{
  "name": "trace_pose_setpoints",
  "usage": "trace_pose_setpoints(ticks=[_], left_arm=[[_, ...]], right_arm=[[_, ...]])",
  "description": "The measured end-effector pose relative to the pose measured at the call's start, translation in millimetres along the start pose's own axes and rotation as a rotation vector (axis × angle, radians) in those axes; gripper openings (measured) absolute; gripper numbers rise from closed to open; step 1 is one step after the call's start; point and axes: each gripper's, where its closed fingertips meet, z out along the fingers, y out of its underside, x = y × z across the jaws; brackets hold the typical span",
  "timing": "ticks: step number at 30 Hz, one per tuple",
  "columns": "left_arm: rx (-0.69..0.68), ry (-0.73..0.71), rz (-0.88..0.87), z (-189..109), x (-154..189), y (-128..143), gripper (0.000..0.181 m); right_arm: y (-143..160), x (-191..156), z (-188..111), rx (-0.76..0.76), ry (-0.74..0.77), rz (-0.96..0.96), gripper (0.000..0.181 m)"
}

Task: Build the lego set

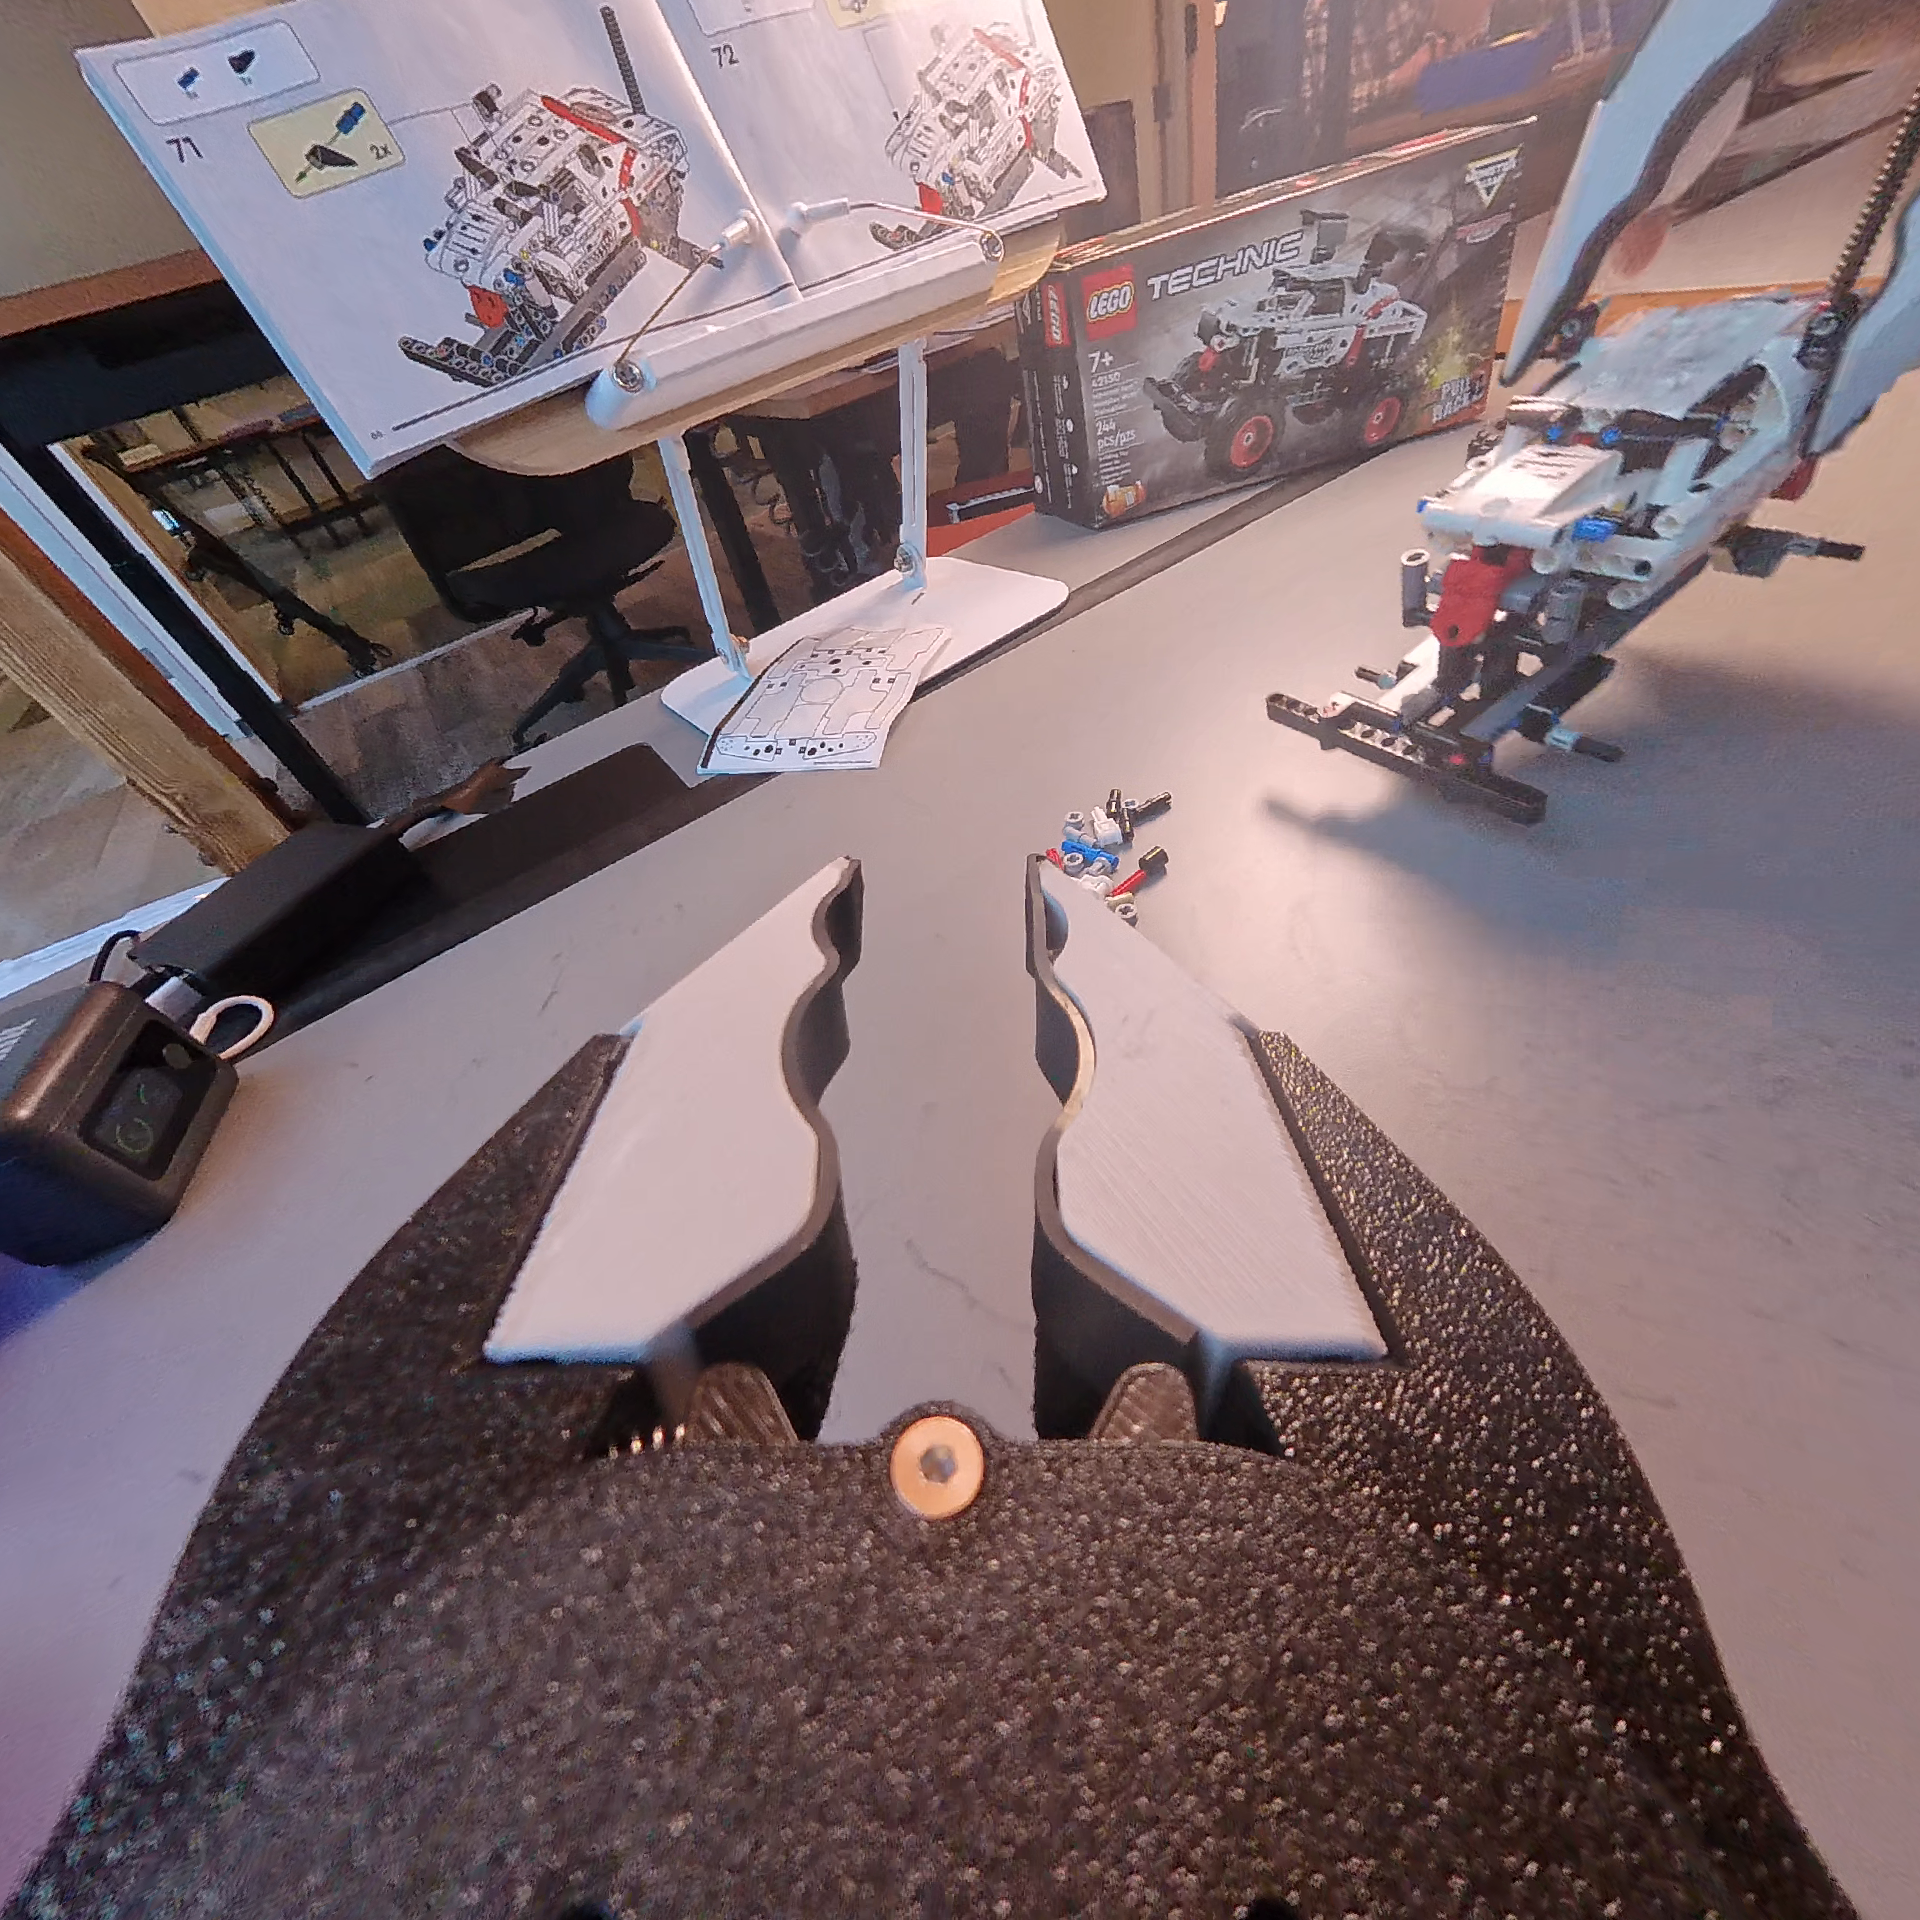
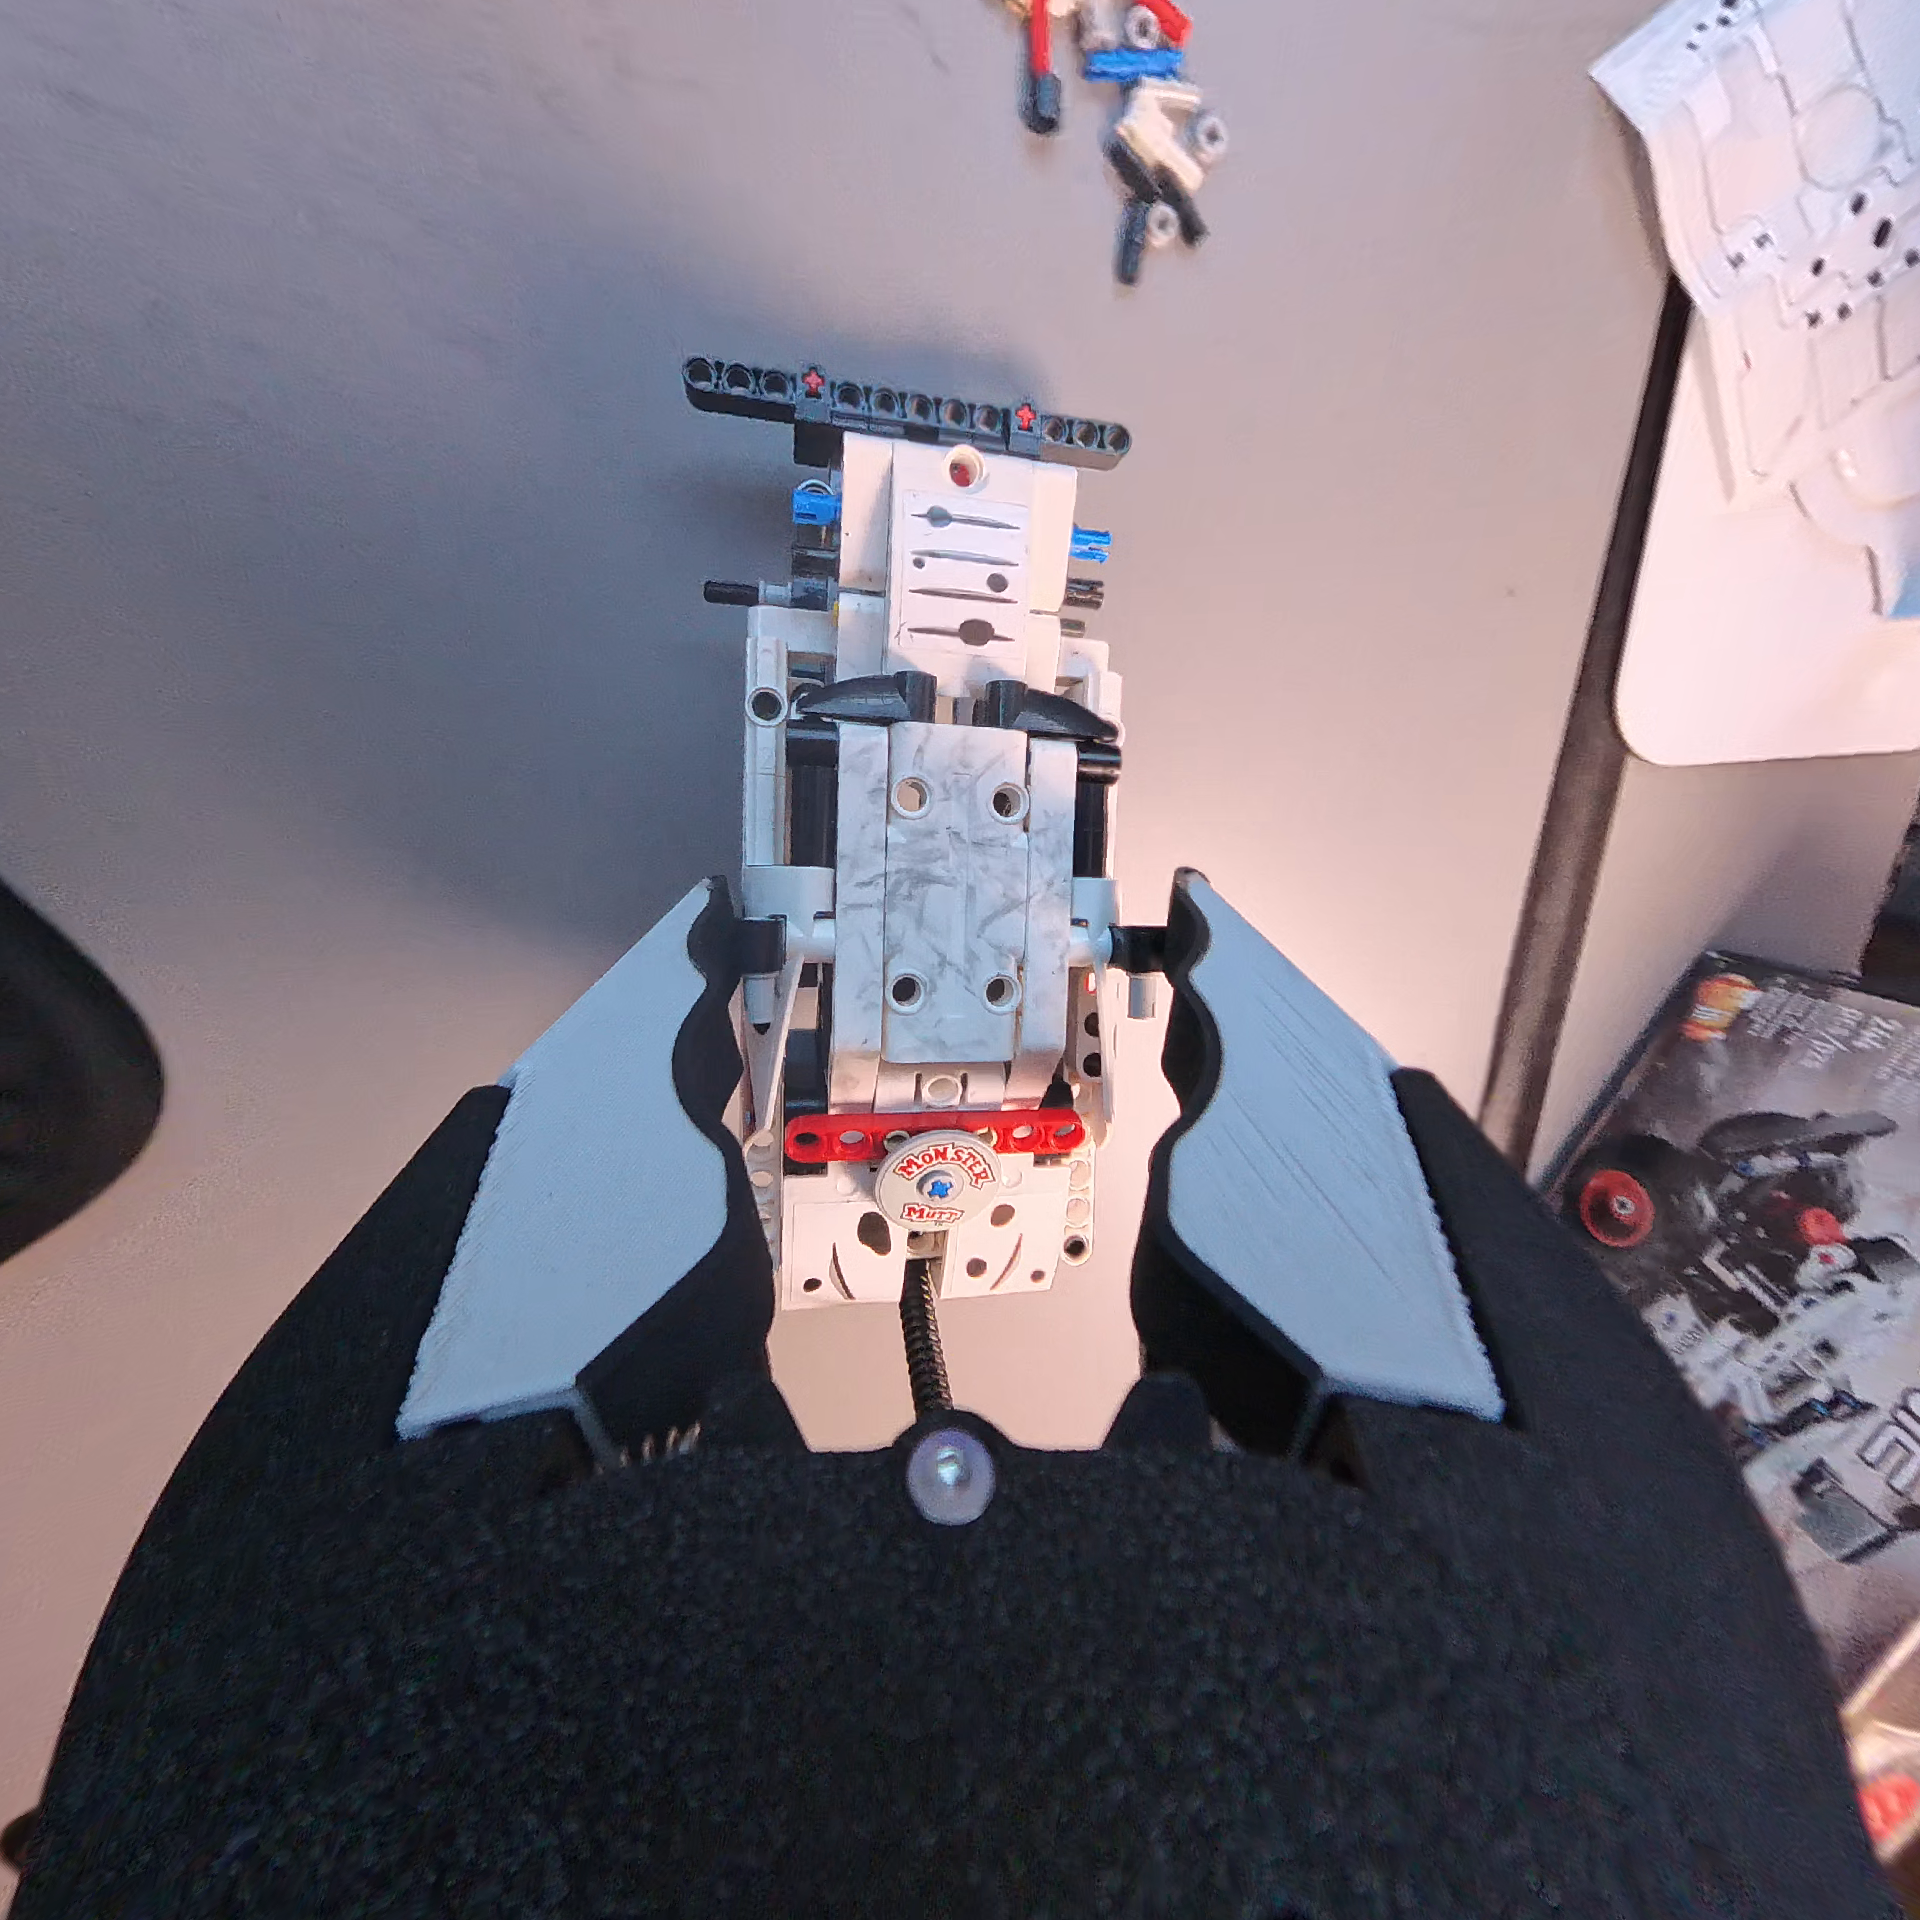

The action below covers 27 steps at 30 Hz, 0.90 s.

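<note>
Right gripper (image 2: 940, 914) clamped on the white lego truck body (image 2: 940, 831), nose tilted down to the counter (image 1: 1351, 1143), left gripper (image 1: 943, 894) parted and empty, loose lego pieces (image 1: 1107, 847) at its one o'clock

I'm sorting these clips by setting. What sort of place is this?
Probably an office or workshop desk set up for model building: a grey table, an instruction booklet propped on a stand, the kit's box, and an office chair behind.
</note>
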Motion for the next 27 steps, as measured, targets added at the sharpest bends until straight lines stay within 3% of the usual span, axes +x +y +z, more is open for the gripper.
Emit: trace_pose_setpoints(ticks=[8,12,18,22,27], left_arm=[[-0.034,-0.021,0.04,1,1,5,0.031],[-0.046,-0.033,0.041,2,0,7,0.031],[-0.047,-0.03,0.015,2,-3,7,0.032],[-0.039,-0.029,-0.014,0,-6,6,0.032],[-0.013,-0.036,-0.079,-3,-14,2,0.032]], right_arm=[[28,67,16,-0.084,0.021,-0.003,0.083],[53,84,33,-0.192,0.051,-0.015,0.085],[49,91,25,-0.186,0.113,0.012,0.089],[10,94,-17,0.049,0.2,0.108,0.088],[-69,86,-80,0.647,0.386,0.337,0.065]])
